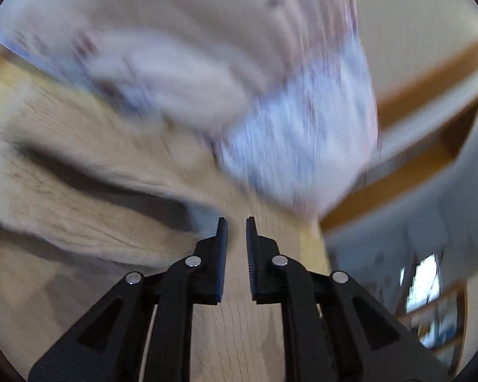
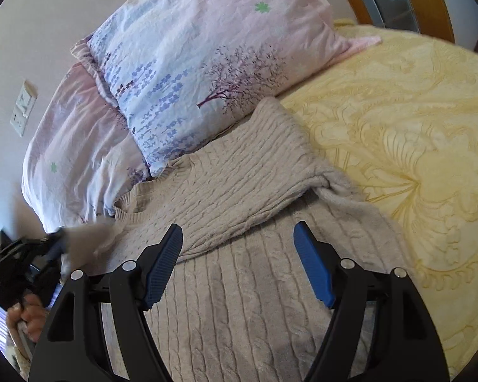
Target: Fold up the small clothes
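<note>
— What do you have on the right wrist camera?

— My right gripper (image 2: 237,235) hangs with its blue fingers (image 2: 310,262) spread wide and nothing between them, just over the beige cable-knit sweater (image 2: 239,286). The sweater lies on the yellow bedspread (image 2: 414,127), one sleeve (image 2: 239,175) folded across the body; two floral pillows (image 2: 191,57) sit at about 11 o'clock, the nearer one touching the sleeve.

— And the left?

— At 9 o'clock in that view I see the left gripper (image 2: 52,246), blurred, at the sweater's edge. In its own camera the left gripper (image 1: 236,238) shows only a narrow gap between its fingers (image 1: 221,248), with nothing in it. The sweater (image 1: 63,197) lies at 9 o'clock there, badly smeared.
</note>
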Demonstrator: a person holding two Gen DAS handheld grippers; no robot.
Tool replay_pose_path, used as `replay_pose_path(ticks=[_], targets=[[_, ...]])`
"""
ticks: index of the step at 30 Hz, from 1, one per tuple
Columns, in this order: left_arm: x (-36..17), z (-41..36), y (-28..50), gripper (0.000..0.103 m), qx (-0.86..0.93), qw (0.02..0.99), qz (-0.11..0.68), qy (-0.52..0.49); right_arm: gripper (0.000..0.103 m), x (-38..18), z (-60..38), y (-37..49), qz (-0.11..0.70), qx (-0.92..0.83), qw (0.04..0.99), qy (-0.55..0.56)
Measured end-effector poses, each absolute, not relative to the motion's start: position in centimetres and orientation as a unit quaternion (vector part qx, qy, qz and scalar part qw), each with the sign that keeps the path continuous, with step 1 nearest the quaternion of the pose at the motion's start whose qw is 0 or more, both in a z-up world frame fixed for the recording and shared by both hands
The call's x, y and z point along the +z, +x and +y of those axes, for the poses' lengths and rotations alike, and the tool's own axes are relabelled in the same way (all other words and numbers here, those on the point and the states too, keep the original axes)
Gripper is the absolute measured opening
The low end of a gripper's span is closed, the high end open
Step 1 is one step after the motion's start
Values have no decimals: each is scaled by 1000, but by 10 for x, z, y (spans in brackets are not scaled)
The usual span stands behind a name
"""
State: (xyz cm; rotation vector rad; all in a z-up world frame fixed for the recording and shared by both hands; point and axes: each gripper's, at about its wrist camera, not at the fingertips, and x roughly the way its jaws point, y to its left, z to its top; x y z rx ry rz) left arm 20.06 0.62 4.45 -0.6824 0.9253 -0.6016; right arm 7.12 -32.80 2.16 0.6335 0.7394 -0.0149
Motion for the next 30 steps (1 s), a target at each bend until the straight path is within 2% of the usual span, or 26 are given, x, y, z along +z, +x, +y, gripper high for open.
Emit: replay_pose_path(ticks=[1, 3, 5, 6, 9, 11, 14, 19, 20, 25, 29, 30], targets=[[41, 0, 198, 21, -289, 791, 441, -309, 74, 26, -325, 70, 357, 2, 886, 296], [40, -1, 186, 43, -306, 790, 442, -294, 74, 45, -314, 72, 363, 41, 893, 264], [47, 20, 174, 53, -300, 806, 420, -289, 73, 63, -297, 79, 369, 84, 898, 224], [50, 34, 168, 54, -290, 815, 408, -292, 73, 72, -286, 83, 369, 109, 900, 203], [49, 90, 158, 53, -242, 830, 387, -320, 68, 92, -239, 101, 366, 185, 903, 129], [41, 118, 159, 53, -199, 836, 389, -331, 59, 97, -206, 115, 366, 220, 900, 89], [26, 145, 161, 46, -153, 837, 406, -334, 49, 96, -146, 135, 360, 260, 896, 7], [4, 155, 166, 45, -120, 833, 431, -326, 45, 72, -58, 163, 365, 301, 876, -94], [1, 157, 165, 40, -118, 832, 433, -326, 45, 68, -51, 166, 368, 302, 873, -102], [-2, 161, 168, 39, -123, 831, 432, -329, 44, 36, -17, 185, 388, 275, 866, -156], [-1, 162, 166, 39, -127, 829, 432, -331, 11, 23, -34, 199, 410, 266, 866, -107], [-2, 163, 165, 39, -128, 829, 431, -332, 5, 28, -45, 199, 406, 260, 873, -82]])
